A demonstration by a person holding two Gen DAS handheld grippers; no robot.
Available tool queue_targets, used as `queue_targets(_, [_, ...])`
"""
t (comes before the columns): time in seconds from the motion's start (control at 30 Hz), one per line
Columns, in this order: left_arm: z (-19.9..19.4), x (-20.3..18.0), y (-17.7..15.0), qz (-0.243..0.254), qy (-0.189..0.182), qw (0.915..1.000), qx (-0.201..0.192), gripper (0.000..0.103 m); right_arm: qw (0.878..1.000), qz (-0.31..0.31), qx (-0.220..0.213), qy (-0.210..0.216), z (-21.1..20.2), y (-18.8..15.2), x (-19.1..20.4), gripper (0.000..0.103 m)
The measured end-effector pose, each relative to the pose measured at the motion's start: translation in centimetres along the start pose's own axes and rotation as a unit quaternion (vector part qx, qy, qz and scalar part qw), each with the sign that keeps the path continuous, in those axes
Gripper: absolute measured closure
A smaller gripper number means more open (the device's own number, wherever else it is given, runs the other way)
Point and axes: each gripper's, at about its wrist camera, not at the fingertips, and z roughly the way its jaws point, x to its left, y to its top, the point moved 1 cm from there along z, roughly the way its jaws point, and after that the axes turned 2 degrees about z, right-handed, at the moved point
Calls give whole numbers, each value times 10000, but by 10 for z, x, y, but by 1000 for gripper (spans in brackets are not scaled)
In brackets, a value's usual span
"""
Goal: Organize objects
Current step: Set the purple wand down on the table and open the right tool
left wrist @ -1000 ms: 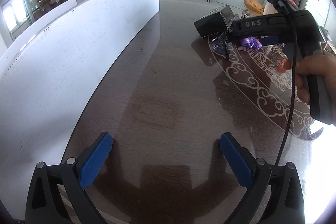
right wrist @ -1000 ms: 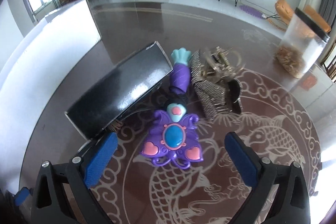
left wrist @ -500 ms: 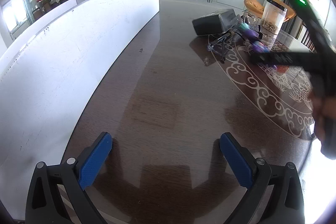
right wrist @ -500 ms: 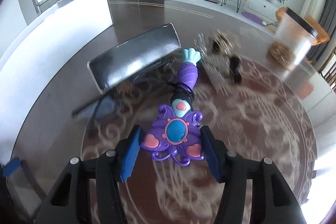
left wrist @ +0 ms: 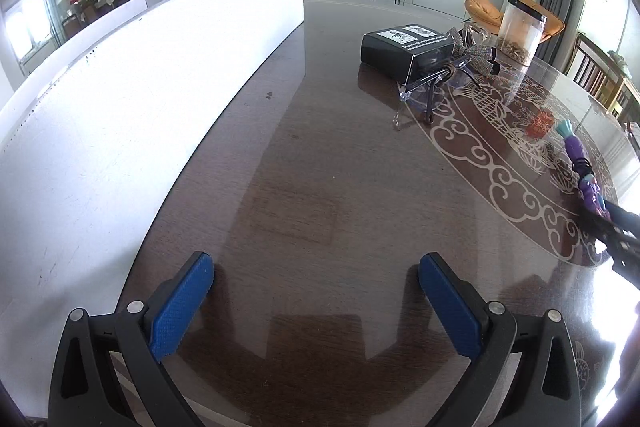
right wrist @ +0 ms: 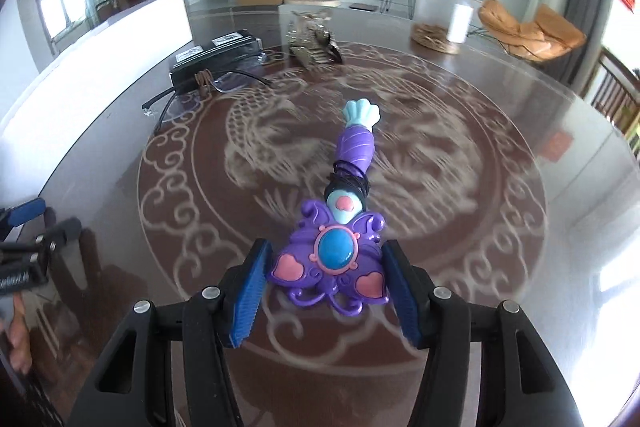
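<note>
1. Purple plastic sits nearest to us: the toy wand (right wrist: 335,259), its butterfly-shaped head with a blue gem and pink hearts, lies between the blue pads of our right gripper (right wrist: 326,289). The pads appear to press its wings on both sides, and the jaws are easing slightly wider at this moment, so we judge the grip light.
2. The wand's long axis runs straight ahead, away from the tongs, with the ribbed purple handle and pale blue shell tip pointing forward over the table (right wrist: 500,267); a black hair tie is wound round its neck. It seems carried just above the patterned glass, though we cannot tell for sure.
3. Our right hand is the one that has the wand. Our left gripper (left wrist: 316,291) stands wide with nothing between its pads, low over bare dark wood and well apart from the wand.
4. Farther on, to the left, lie a pair of glasses (right wrist: 208,87) against a black box (right wrist: 218,57), and beyond them a sparkly bow hair clip (right wrist: 314,41).
5. A clear jar (right wrist: 444,15) with a black lid stands farthest, to the right.
6. A white partition (left wrist: 132,99) borders the table's left side. Nothing stands close ahead of the wand.
</note>
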Motion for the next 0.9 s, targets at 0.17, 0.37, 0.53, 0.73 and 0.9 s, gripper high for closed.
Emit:
queue_targets(0.17, [0,0,0,2,-2,10000,0,0,9999,130,-89,-62,-2,-11,-12,20])
queue_targets(0.37, [0,0,0,2,0,10000,1,0,10000,-18,-53,-63,2,-11,-3,9])
queue_targets(0.53, [0,0,0,0,0,10000,0,0,9999,37,-19,-93,4,-12,-5,5])
queue_targets(0.73, [0,0,0,1,-1,10000,0,0,9999,67,-2,-124,5,-13,-5,3])
queue_targets(0.9, [0,0,0,-3,3,10000,1,0,9999,65,0,-120,5,-13,-5,2])
